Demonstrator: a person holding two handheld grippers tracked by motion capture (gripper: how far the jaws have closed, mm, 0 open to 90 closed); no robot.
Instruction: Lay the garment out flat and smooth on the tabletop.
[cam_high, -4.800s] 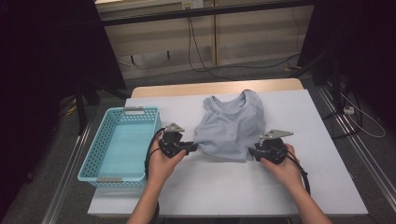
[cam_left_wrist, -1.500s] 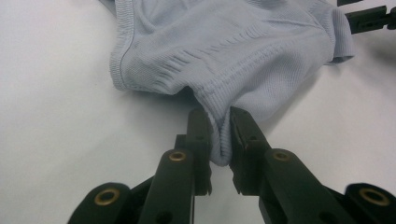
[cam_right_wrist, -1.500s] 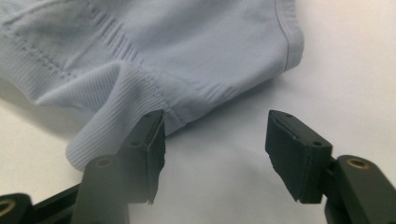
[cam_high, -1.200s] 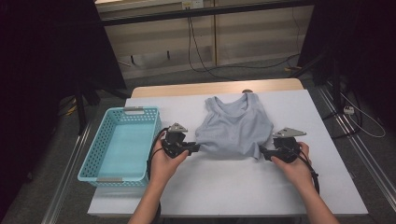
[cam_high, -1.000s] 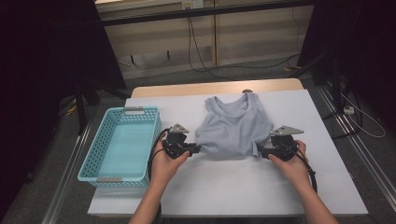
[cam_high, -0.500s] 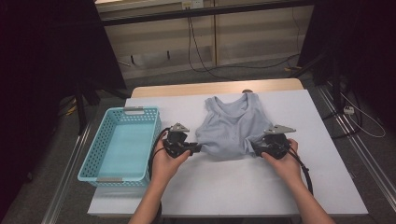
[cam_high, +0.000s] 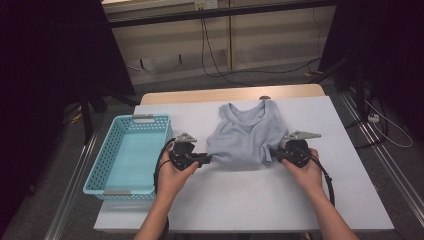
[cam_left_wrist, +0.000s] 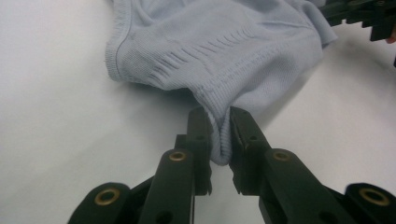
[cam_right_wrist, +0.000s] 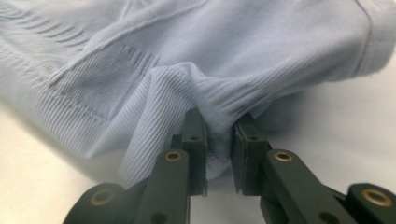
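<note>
A pale blue tank top (cam_high: 247, 134) lies flat on the white tabletop (cam_high: 250, 200), approx. centre, neck and straps toward the far edge, hem toward the person. Its long axis runs near-to-far across the table; the hem is bunched w/ both lower corners drawn in.

Left gripper (cam_high: 204, 159) is pinched tight on the hem's left corner: in the left gripper view a ribbed fold of fabric (cam_left_wrist: 223, 135) is squeezed between the two black jaws, gap narrow. Right gripper (cam_high: 277, 154) has just been closing and now pinches the hem's right corner, a wad of ribbed cloth (cam_right_wrist: 217, 140) pressed between its jaws. Each is held in a hand: left hand (cam_high: 175, 175), right hand (cam_high: 305, 172).

Open room: bare tabletop btwn. hem and near edge, plus a clear strip to the right of the top up to the right edge. Far side is tight: straps reach almost to the wooden strip (cam_high: 230, 94) at the back. On the left, a light blue plastic basket (cam_high: 100, 185) sits just beside the left gripper, at the table's left edge.
</note>
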